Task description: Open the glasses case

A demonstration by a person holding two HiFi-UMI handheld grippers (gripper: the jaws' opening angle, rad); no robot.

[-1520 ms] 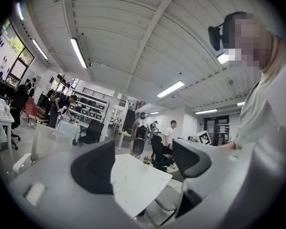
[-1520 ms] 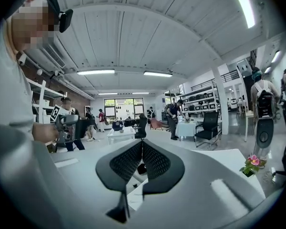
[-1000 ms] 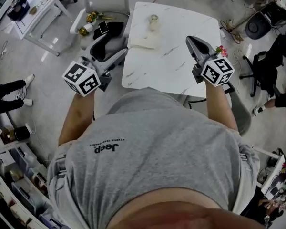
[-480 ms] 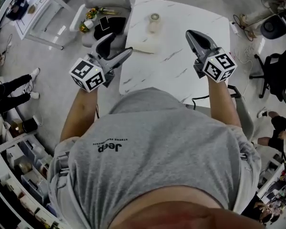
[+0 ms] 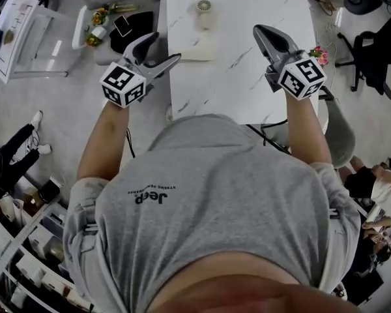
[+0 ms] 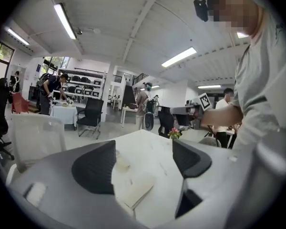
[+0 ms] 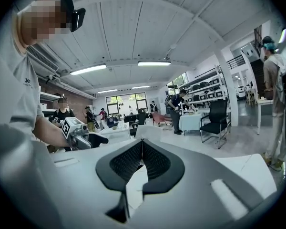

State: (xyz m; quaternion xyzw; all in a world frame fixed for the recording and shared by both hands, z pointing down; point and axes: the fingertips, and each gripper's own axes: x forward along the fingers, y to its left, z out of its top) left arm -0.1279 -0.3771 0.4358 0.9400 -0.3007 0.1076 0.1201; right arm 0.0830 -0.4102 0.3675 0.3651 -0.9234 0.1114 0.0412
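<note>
We hold the left gripper [image 5: 164, 48] wide open and empty near the glasses case [image 5: 194, 51]; the right gripper [image 5: 259, 31], upper right, is closed on nothing.

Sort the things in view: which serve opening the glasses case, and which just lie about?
For the job: case; left gripper, open; right gripper, shut; table.
Lying about: small round item; flowers; phone.

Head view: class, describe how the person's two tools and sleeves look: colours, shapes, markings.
The left tool and right tool are grey, each with two tapering jaws lined with dark pads. Each carries a white cube printed with black square markers. The person wears a grey short-sleeved T-shirt.
</note>
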